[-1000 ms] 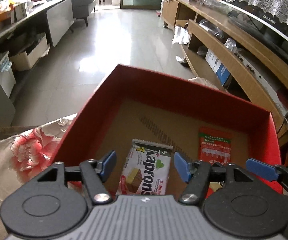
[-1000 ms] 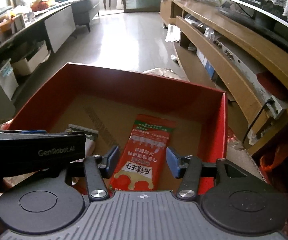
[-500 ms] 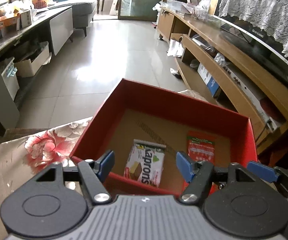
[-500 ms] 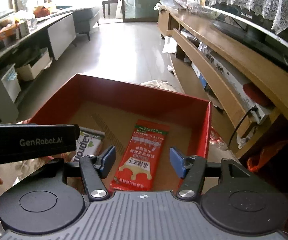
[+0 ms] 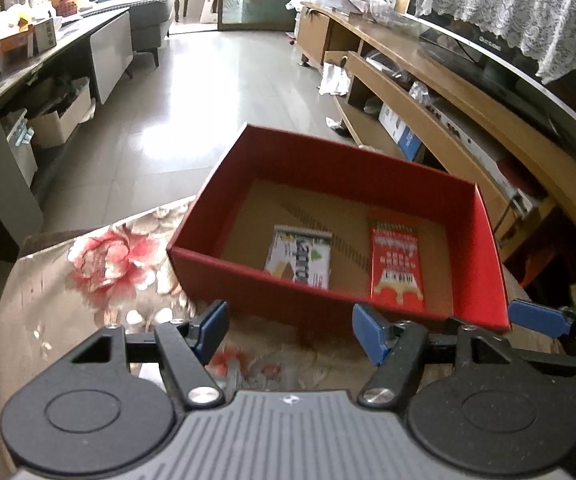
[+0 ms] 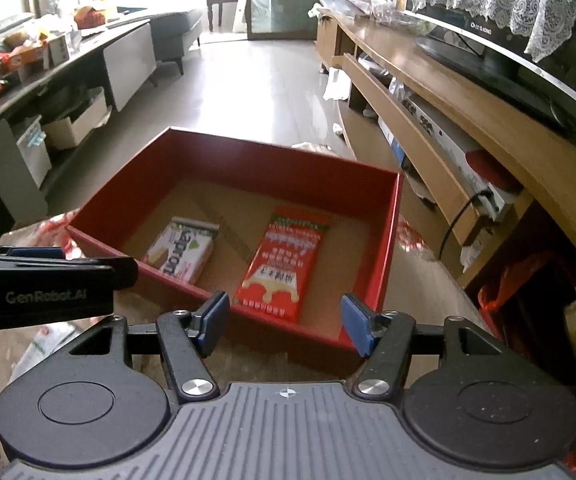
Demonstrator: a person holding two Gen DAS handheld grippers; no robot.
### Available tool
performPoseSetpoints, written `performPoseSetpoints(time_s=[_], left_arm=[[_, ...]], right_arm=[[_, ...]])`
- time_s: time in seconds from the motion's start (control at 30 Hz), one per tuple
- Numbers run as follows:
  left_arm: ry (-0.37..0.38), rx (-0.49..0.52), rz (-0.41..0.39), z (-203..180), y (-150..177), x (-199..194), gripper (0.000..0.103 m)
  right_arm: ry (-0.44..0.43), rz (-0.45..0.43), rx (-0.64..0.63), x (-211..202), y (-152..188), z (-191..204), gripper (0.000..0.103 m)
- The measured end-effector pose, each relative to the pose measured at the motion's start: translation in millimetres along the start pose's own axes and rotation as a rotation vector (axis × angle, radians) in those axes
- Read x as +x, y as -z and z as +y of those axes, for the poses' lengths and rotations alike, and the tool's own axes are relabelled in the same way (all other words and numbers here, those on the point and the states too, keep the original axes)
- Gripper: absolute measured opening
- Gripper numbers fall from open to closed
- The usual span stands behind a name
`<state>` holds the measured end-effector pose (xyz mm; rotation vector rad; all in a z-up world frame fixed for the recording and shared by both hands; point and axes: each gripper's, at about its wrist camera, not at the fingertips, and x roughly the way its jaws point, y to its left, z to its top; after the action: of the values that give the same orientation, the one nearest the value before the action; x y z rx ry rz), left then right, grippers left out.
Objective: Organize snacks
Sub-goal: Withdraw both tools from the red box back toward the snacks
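Observation:
A red cardboard box (image 5: 328, 296) (image 6: 248, 164) stands on the floral tablecloth (image 5: 100, 264). Flat on its brown floor lie a white wafer pack (image 5: 300, 260) (image 6: 182, 254) and, to its right, a red snack packet (image 5: 396, 264) (image 6: 284, 256). My left gripper (image 5: 290, 328) hovers open over the cloth, just short of the box's near wall, with nothing between its blue pads. My right gripper (image 6: 285, 322) is open and empty too, in front of the box's near right corner. The two grippers are side by side, close together.
A white and green packet (image 6: 44, 344) lies on the cloth under the left gripper's body. The table edge curves away at the left (image 5: 16, 256). A long wooden TV cabinet (image 6: 468, 128) runs along the right, and tiled floor (image 5: 192, 92) lies beyond the box.
Both grippers have drawn back and upward out of the box, leaving the wafer pack and the red packet inside. The right jaws have opened wider.

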<state>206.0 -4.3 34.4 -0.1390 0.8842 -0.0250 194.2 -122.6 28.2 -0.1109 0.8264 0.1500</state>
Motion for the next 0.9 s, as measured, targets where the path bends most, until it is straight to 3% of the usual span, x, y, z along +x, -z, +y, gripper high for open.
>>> performPoseSetpoints(time_s=[0.6,0.7,0.9], left_arm=[[0.061,-0.024,0.119,21,56,-18,0.071],[0.075,0.020,0.126,12,64,-19,0.072],[0.182,0.152,0.163,-8,65,-13,0.079]], right_arm=[[-0.004,0.094,-0.016,-25,51,6,0.071],[-0.006,0.106,-0.009,-30,61,5,0.072],[-0.021,0.116,0.015,-44,81,-4,0.077]])
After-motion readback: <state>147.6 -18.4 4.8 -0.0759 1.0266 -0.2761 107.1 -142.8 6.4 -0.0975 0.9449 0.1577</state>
